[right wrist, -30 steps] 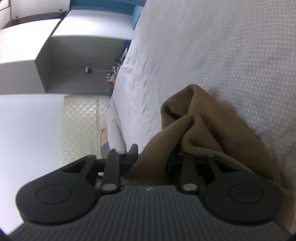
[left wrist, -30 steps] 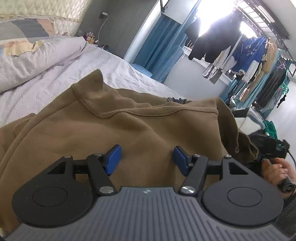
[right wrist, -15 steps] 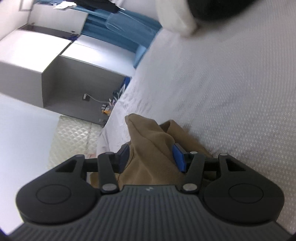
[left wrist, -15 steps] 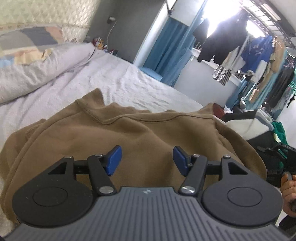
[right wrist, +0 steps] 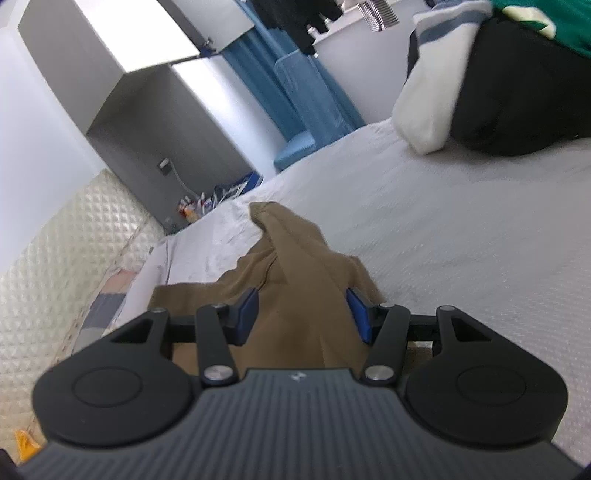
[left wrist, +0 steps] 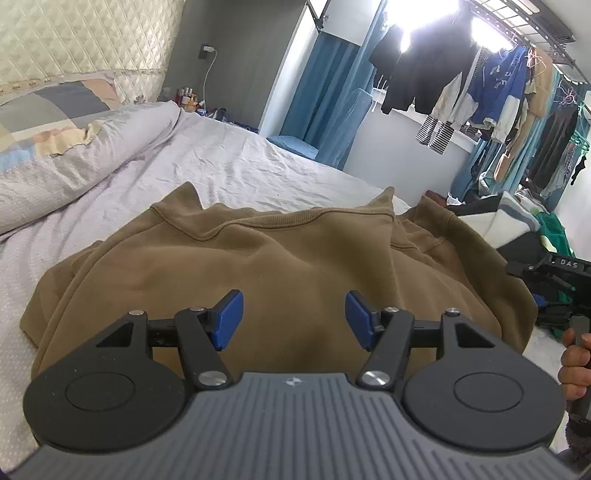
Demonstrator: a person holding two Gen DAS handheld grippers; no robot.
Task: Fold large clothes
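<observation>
Brown sweatshirt (left wrist: 295, 258) now loose between newly parted right claw (right wrist: 301, 314) pads.

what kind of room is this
Most likely a bedroom used for laundry too: a bed with a quilted headboard, a brown sweatshirt spread on it, and clothes hanging by the window.

Bright window (left wrist: 432, 22) glare washes out; fisheye edges bend, right view slightly blurred.
</observation>
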